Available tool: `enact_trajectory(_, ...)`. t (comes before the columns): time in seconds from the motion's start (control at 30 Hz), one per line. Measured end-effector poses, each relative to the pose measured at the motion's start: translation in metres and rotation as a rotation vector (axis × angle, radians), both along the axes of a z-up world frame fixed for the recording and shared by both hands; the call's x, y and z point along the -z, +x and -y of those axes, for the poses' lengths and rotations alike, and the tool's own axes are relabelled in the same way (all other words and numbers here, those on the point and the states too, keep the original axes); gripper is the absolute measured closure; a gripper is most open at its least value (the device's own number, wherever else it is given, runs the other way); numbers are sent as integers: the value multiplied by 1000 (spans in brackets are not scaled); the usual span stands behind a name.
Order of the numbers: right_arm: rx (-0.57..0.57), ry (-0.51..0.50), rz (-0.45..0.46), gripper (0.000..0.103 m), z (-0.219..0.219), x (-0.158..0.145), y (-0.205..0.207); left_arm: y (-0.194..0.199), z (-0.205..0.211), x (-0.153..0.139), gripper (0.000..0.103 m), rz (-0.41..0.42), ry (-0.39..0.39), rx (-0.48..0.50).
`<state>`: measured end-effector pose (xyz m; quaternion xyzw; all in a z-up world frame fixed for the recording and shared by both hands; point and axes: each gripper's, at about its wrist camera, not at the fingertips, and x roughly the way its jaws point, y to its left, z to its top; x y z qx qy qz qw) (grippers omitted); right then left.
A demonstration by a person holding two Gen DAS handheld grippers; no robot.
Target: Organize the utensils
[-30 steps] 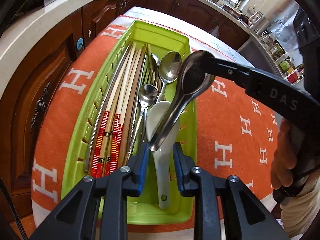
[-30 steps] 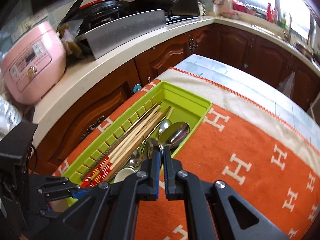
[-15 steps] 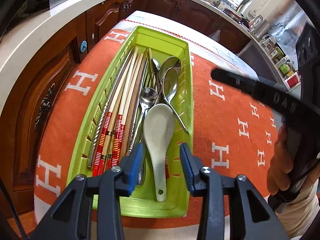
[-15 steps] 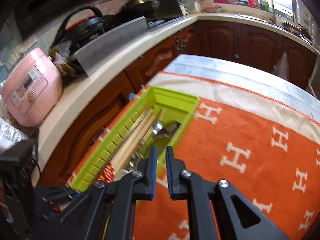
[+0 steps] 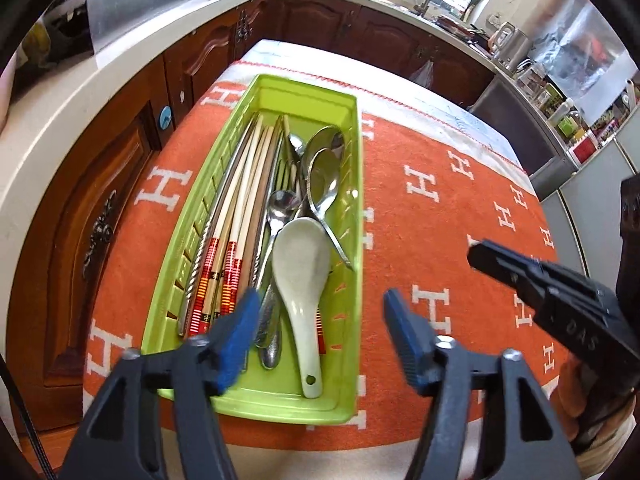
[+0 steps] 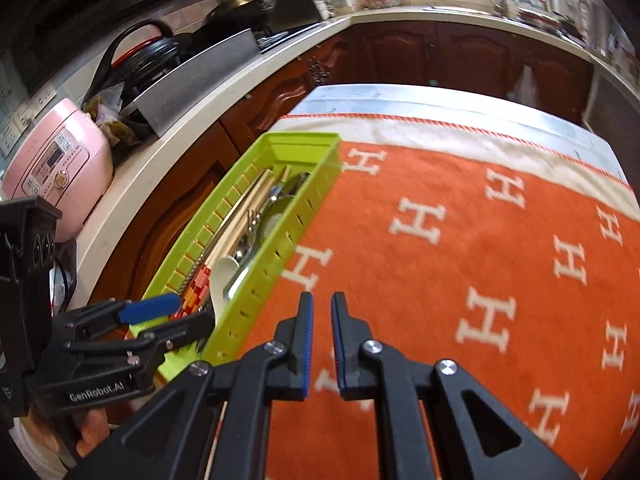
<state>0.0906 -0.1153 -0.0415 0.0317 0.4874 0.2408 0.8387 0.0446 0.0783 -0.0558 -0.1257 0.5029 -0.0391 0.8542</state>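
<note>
Blue-padded left claw [image 5: 318,330] is spreading empty; right claw [image 6: 320,340] nearly pressed together, empty.

Utensil tray [image 5: 358,216] on the table blanket [image 5: 432,208], at its counter-side edge.

Inside the tray, chopsticks [image 5: 244,200] lie along the wall nearest the countertop [image 5: 60,120]; metal spoons [image 5: 324,184] lie along the opposite wall, and a ceramic spoon [image 5: 300,276] lies on them at the tray's near end. Cabinets [image 5: 80,216] stand beyond the tray's counter side.
</note>
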Motion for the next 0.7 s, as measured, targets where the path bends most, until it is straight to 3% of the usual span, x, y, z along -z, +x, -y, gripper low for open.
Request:
enact_trajectory(0.2, 95, 6, -8, 94, 27, -9, -22, -8, 20, -21, 19, 52, 23, 52)
enact_trajectory(0.33, 148, -2, 3, 75, 40, -17, -34, -13, 35, -34, 14, 86, 49, 76)
enact_trajectory(0.47, 195, -3, 15, 63, 49, -26, -43, -18, 50, -42, 14, 91, 84, 88)
enact_trajectory(0.53, 215, -9, 29, 59, 52, -31, -47, -21, 55, -45, 13, 104, 92, 86)
enact_trajectory(0.6, 235, -25, 50, 59, 54, -37, -50, -24, 57, -49, 1, 119, 92, 80)
enact_trajectory(0.7, 278, -40, 73, 59, 58, -45, -52, -28, 59, -53, 1, 143, 77, 70)
